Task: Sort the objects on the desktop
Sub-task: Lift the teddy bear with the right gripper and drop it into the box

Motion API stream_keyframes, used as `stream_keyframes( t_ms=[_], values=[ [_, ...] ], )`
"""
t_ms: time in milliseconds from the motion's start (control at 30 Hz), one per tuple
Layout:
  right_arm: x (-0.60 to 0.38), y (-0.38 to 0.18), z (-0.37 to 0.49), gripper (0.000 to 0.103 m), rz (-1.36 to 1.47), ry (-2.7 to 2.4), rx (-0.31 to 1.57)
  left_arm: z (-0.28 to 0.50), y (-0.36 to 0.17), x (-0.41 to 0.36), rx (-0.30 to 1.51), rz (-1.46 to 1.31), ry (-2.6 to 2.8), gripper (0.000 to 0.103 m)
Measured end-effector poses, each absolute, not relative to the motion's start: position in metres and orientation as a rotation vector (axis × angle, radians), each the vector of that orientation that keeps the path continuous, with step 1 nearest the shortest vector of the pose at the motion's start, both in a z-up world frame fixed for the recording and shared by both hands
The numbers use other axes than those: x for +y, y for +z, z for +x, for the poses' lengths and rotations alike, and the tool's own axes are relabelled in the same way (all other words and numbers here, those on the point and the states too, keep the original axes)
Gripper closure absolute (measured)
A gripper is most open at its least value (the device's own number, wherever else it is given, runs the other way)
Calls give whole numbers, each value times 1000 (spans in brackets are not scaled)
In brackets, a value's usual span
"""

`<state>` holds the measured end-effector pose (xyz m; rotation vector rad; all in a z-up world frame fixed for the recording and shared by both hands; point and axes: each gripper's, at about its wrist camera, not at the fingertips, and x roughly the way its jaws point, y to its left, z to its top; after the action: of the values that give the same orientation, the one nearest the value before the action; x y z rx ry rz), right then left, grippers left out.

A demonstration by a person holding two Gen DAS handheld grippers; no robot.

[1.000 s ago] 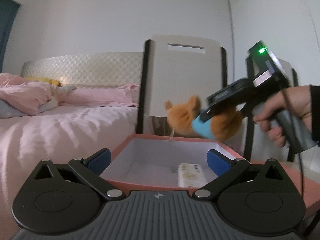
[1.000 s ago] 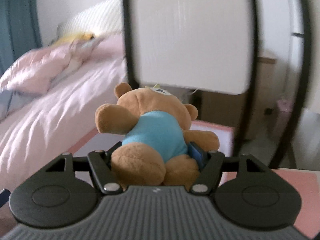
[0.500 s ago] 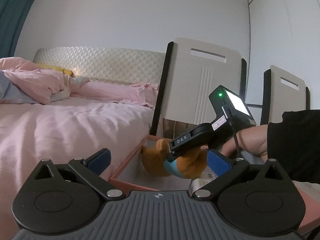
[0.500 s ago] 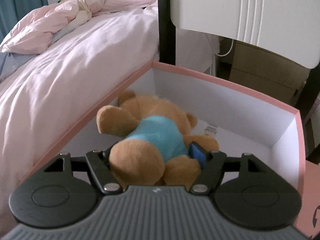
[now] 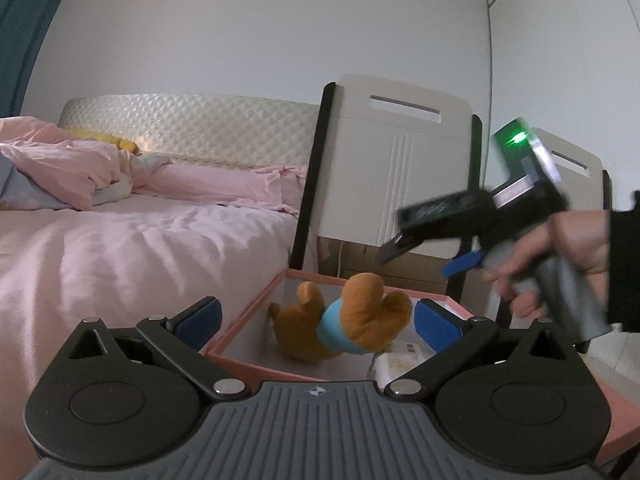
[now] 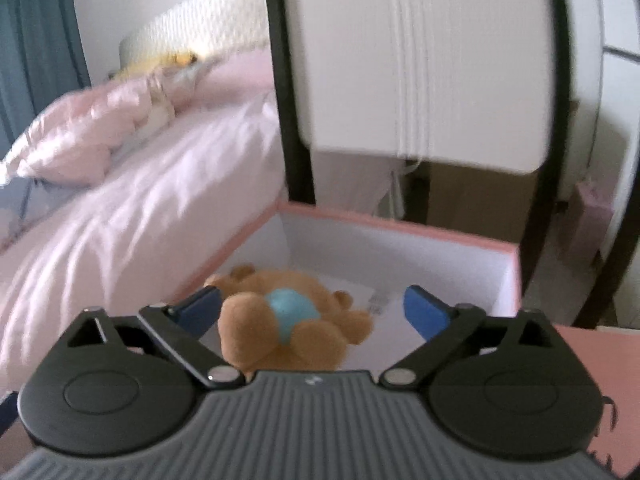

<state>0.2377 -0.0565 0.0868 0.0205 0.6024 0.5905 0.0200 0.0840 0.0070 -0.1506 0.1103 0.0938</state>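
Observation:
A brown teddy bear in a blue shirt (image 5: 348, 330) lies inside the pink box (image 5: 256, 308) with white inner walls. It also shows in the right wrist view (image 6: 288, 320), lying in the box (image 6: 400, 224). My right gripper (image 6: 312, 304) is open and empty above the bear, apart from it; in the left wrist view it (image 5: 432, 256) hangs above the box's right side. My left gripper (image 5: 316, 316) is open and empty, in front of the box. A white packet (image 5: 396, 358) lies in the box beside the bear.
A bed with pink bedding (image 5: 120, 240) stands left of the box. Two white chair backs with black frames (image 5: 400, 160) stand behind it. A pink surface (image 6: 592, 360) lies to the right of the box.
My right gripper opened and let go of the teddy bear, which now lies in the box. The right gripper has risen and drawn back. My left gripper stayed open.

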Motion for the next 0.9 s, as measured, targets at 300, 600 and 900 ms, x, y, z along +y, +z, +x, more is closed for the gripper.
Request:
stream_keyframes(
  t_ms=[300,600,900],
  values=[
    [-136,96,177,0,116,538,467,18,2,69,107,-142,57,0],
    [-198,55,126,0,143,480,372,19,-6,54,115,-96,60,0],
    [-230,12,91,0,131,440,271,24,-13,44,132,-50,68,0]
  ],
)
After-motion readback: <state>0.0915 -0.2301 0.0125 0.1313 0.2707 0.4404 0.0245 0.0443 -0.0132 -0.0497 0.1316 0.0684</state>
